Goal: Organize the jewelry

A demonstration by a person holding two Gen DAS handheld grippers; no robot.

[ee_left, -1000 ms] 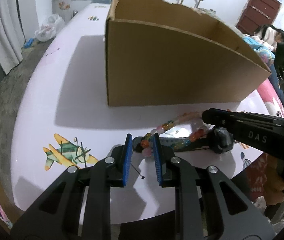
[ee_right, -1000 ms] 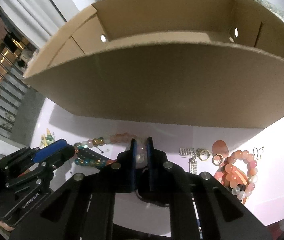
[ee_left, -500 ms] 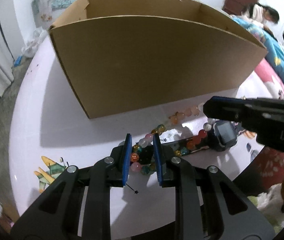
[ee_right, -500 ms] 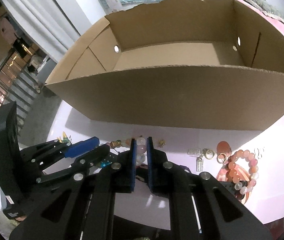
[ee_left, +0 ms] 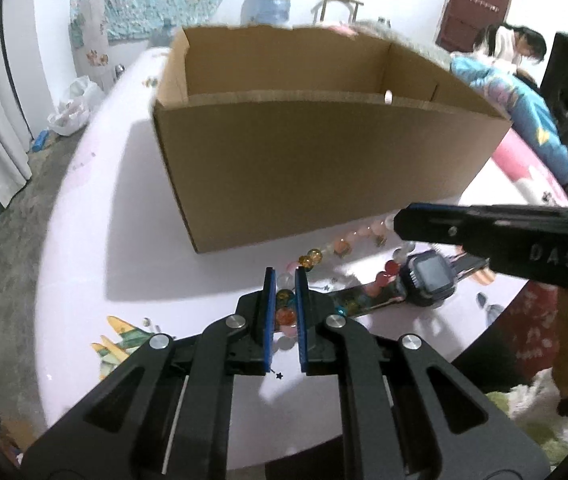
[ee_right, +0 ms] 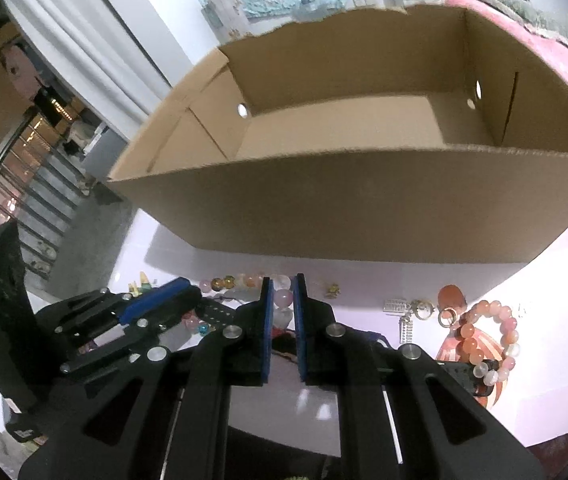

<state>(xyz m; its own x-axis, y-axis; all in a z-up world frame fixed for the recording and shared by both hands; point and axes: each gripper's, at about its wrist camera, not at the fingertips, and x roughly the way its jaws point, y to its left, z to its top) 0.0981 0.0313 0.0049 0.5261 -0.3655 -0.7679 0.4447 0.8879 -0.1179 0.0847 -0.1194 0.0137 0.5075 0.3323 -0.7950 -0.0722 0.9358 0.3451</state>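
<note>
Beaded necklace, a loose string of round glass-like beads in pink, amber and clear, is lying across the pale tabletop in the lower middle of both views, just in front of the open cardboard box. You are holding it at two places. Your left gripper is pinching an orange bead and its neighbours between the blue pads, jaws nearly closed. Your right gripper is closing on a pale pink bead further along the same strand, jaws equally narrow.

Judging by the look of it, the strand is going to handle as something light, limp and slippery. The beads are hard and smooth, so they are likely to roll or squirt out of flat pads. Take hold across the cord between two beads, or squarely on one bead's widest part, and keep the two grips well apart so the middle sags instead of tangling.

A dark smartwatch with a patterned strap is lying touching the strand at centre right of the left view; it may be snagging. A separate pink and orange bead bracelet and a few small charms are sitting at lower right of the right view, apart from the strand.
</note>
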